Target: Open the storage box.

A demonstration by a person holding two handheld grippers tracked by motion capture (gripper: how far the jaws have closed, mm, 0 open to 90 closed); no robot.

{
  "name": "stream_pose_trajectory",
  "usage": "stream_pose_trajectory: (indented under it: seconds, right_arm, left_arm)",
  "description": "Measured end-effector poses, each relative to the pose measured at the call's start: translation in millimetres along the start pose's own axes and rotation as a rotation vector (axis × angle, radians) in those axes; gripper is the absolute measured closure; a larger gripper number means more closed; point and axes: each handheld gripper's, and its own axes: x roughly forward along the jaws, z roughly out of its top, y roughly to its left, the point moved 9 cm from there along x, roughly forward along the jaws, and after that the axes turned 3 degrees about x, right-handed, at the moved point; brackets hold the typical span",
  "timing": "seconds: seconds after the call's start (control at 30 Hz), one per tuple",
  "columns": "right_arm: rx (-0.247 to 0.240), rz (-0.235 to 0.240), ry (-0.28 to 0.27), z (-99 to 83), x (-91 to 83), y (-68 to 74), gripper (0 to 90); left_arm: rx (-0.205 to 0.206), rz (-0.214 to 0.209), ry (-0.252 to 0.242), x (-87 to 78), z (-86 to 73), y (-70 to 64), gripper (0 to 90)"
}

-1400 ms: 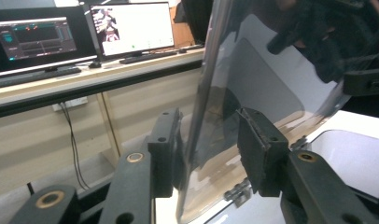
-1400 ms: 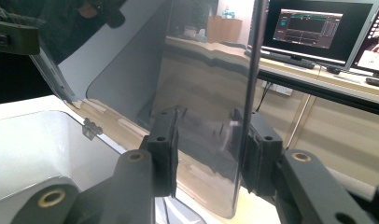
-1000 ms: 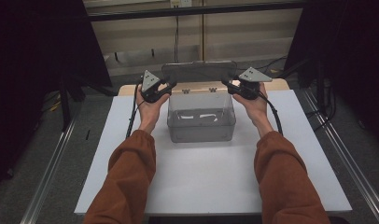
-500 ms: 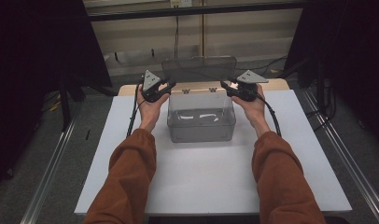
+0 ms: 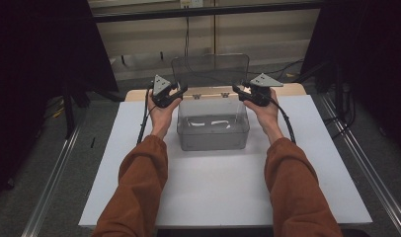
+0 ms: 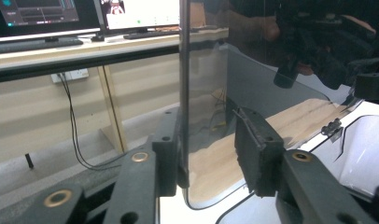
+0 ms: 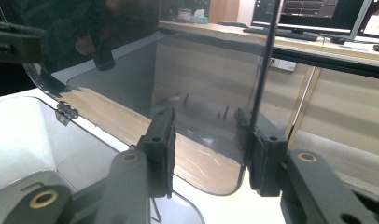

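The left gripper straddles the edge of the clear lid: its jaws stand apart, the lid's edge lying against the left jaw while the right jaw stands off it, seen through the plastic. The right gripper sits the same way on the lid's other edge, jaws apart, the edge running just beside the right jaw with the left jaw well clear. Neither pair is clamped.

From above, the left gripper and right gripper flank the lid, which stands upright, hinged along the back of a clear box. That view also shows what the gripper views cannot: two orange sleeves coming in from the bottom, the white table under the box, and a pale curved shape lying inside the box, too faint to name.

The gripper views add the close detail. Two small hinges join lid and box in the high view; each gripper view catches one hinge near the box rim. Behind the lid, the left gripper view shows a desk with two monitors and a hanging cable.

Count: two grippers, one box, one lid, two hinges.
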Motion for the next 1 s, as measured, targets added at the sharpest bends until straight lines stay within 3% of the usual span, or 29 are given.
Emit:
stream_pose_trajectory:
  seconds: [0.2, 0.23, 0.43, 0.5, 0.7, 0.77, 1.0]
  right_arm:
    - [0.022, -0.009, -0.011, -1.3, 2.9, 0.7, 54.0]
    - [0.021, -0.011, -0.013, -1.3, 3.2, 0.5, 53.7]
    - [0.027, -0.016, -0.018, -1.9, 5.9, 1.6, 49.8]
    - [0.032, -0.013, -0.017, -1.9, 6.7, 1.6, 49.5]
    - [0.038, -0.01, -0.003, -2.5, 9.5, 0.1, 49.0]
    - [0.031, -0.014, 0.01, -5.0, 10.0, -0.5, 48.9]
    - [0.06, -0.013, 0.004, -7.8, 13.0, -0.5, 47.4]
  left_arm:
    - [-0.045, 0.007, 0.004, 3.8, -1.3, -1.8, 55.0]
    - [-0.02, 0.002, 0.02, 3.3, -2.9, -0.8, 54.7]
    - [-0.018, -0.004, 0.031, 5.9, -6.0, -3.1, 49.0]
    - [-0.043, 0.003, 0.017, 7.3, -4.9, -3.4, 48.7]
    - [-0.024, -0.007, 0.044, 9.0, -10.8, -3.2, 46.7]
    - [-0.043, -0.008, 0.044, 9.4, -11.3, -4.3, 46.8]
    - [-0.044, -0.015, 0.045, 10.8, -13.5, -4.6, 44.8]
